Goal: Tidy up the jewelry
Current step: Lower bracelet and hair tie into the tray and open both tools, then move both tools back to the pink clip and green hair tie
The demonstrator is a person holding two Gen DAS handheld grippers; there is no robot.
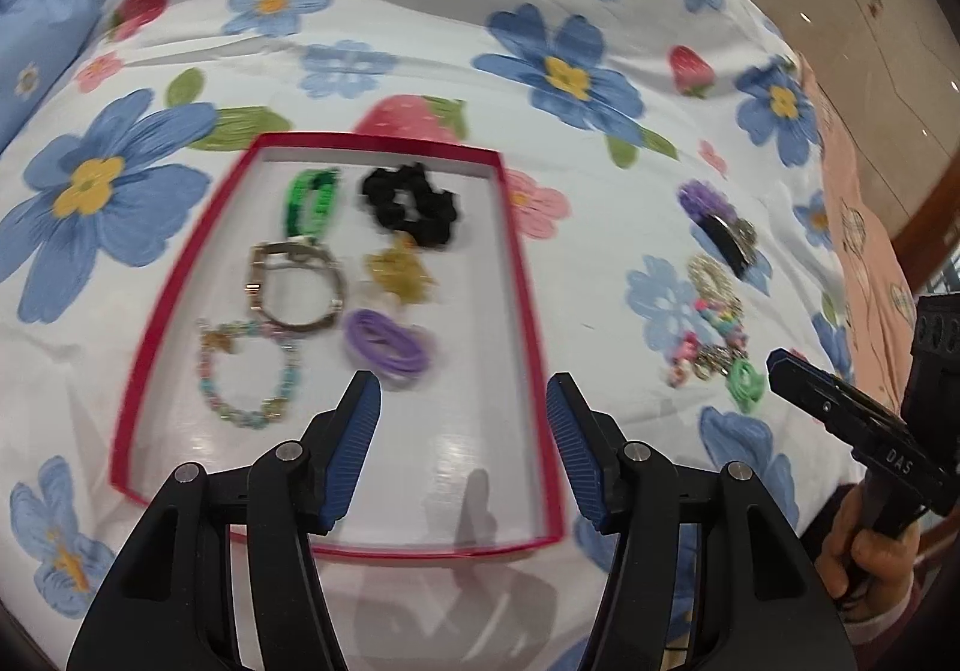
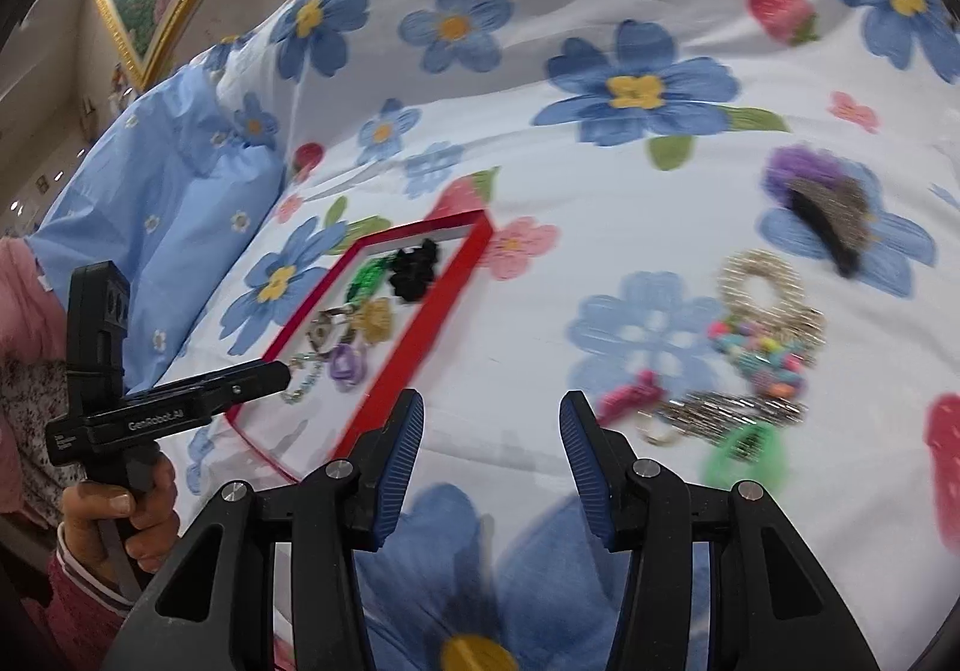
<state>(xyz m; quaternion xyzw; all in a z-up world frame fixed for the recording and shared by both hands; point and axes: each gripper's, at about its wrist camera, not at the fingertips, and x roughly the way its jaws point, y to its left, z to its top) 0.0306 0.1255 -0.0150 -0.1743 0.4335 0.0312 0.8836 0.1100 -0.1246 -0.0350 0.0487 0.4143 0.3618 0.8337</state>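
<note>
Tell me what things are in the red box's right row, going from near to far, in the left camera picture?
Purple hair tie → gold glittery clip → black scrunchie, all lying inside the red box.

Colours and patterns recorded, both wrist views.

White bedsheet (image 1: 420,41) printed with blue yellow-centred flowers and red strawberries. Red-rimmed tray (image 1: 516,251), white inside: green band (image 1: 312,203) at 11 o'clock, black scrunchie (image 1: 411,206) at 1, gold watch (image 1: 297,281), yellow glitter piece (image 1: 399,269), purple ties (image 1: 387,350), pastel bead bracelet (image 1: 249,371) at 7. Blue pads noted on black left gripper (image 1: 463,401).
</note>
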